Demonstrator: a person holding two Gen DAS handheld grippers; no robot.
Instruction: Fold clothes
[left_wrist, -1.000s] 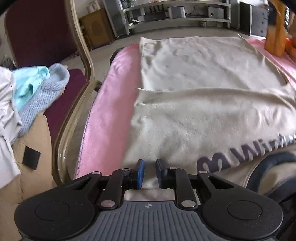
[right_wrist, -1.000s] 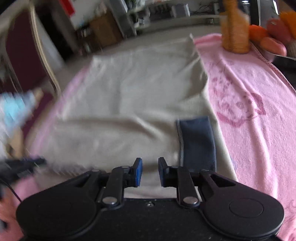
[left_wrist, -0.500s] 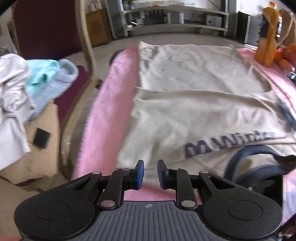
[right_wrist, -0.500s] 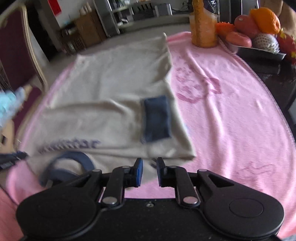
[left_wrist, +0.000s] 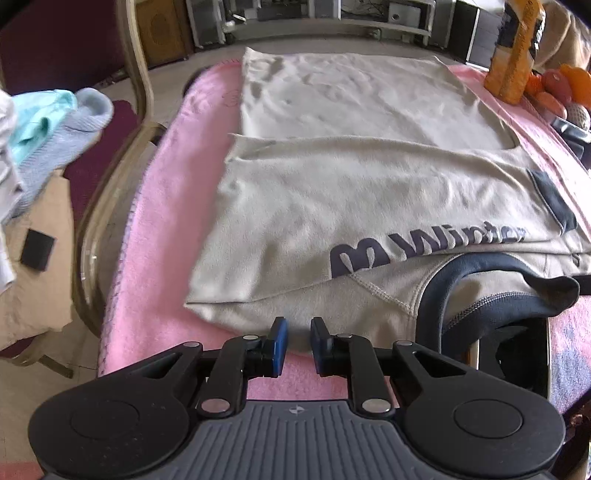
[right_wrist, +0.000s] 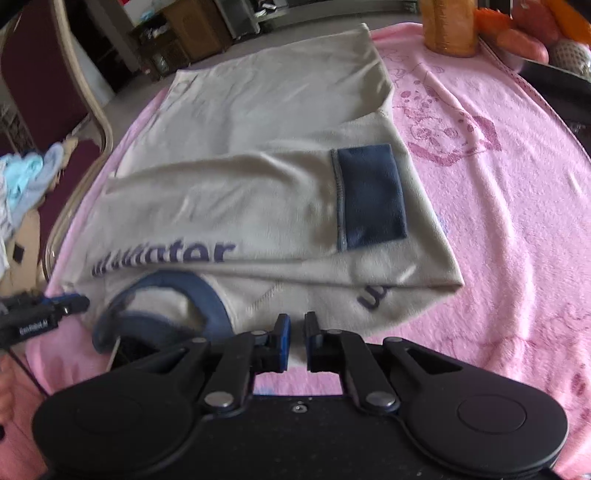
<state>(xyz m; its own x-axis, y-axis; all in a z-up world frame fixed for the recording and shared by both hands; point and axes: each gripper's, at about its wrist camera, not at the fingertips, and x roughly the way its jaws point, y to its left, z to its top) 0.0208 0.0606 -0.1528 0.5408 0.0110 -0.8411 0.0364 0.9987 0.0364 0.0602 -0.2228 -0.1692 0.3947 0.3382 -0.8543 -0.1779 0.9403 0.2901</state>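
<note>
**Both grippers pulled back to the near shoulder edge of the half-folded sweatshirt**

The left gripper (left_wrist: 297, 341) stands narrowly apart and the right gripper (right_wrist: 296, 341), whose jaws have just been closing, is nearly shut; each hangs at the near hem, with no cloth clearly pinched. Since a second ago both views have drawn back, revealing the navy collar (left_wrist: 480, 273). The cream sweatshirt (right_wrist: 258, 184) lies on the pink-covered bench (right_wrist: 498, 221), sleeves crossed, navy cuff (right_wrist: 369, 195) on top. Probably the lengthwise fold comes next.
</note>
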